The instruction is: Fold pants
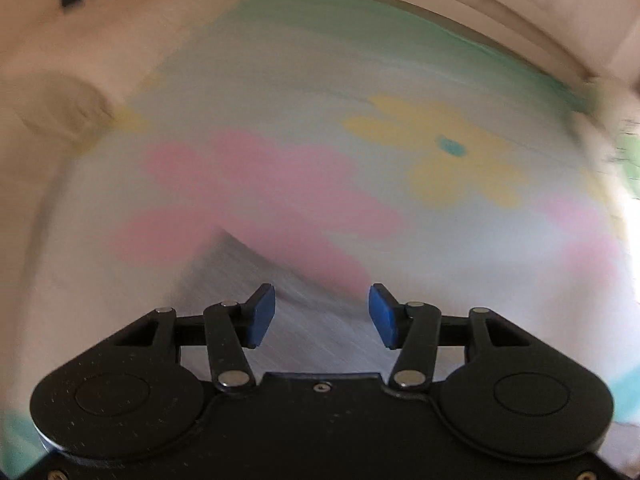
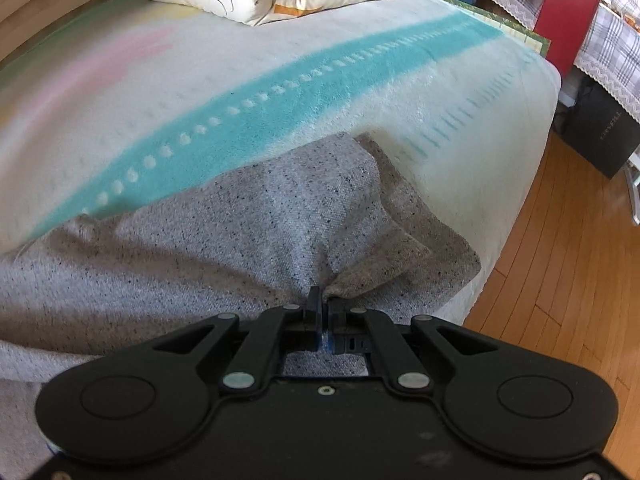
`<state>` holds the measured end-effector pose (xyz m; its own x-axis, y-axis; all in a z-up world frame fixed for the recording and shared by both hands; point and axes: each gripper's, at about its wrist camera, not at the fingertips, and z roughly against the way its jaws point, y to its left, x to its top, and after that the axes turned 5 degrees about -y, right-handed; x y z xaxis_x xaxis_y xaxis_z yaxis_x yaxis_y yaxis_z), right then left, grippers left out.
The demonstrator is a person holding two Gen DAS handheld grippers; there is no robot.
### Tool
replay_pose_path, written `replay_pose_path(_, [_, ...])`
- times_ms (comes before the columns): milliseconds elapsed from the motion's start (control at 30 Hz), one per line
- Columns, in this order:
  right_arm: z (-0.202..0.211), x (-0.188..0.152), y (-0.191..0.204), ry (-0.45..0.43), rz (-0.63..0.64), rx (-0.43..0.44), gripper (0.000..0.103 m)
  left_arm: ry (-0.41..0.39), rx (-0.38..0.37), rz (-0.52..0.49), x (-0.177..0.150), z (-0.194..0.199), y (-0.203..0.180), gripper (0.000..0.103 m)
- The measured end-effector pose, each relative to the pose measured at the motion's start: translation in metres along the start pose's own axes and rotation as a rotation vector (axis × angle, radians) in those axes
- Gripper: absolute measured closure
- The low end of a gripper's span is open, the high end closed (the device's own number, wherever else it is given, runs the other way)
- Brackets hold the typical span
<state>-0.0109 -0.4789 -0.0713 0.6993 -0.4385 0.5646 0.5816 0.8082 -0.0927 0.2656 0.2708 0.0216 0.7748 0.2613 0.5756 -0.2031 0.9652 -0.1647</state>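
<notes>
Lying across the near bed blanket [image 2: 360,92], the grey speckled pants [image 2: 248,216] bunch where the right gripper [image 2: 323,300] pinches a fold. The left gripper [image 1: 322,312] hangs spread, empty, over blurred flowers.

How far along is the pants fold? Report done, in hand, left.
Done: the grey pants lie partly doubled over on the bed blanket. In hand: the right gripper pinches a bunched fold of fabric; the left gripper is open, holding nothing. Left: lay that fold flat and square the bundle.
</notes>
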Motion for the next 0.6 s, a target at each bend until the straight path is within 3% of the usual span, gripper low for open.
replay_pose_path(133, [-0.001,0.002,0.002,-0.002,0.027,-0.011,0.100,-0.037,0.139,-0.055,0.011,-0.022,0.018,0.043])
replay_pose_path(367, [-0.002,0.004,0.011,0.008,0.066,-0.048,0.100,0.075,0.092,0.024,0.015,-0.063,0.041,0.043])
replay_pose_path(600, [-0.001,0.004,0.016,0.015,0.080,-0.071,0.100,0.120,0.036,0.012,0.020,-0.085,0.042,0.047])
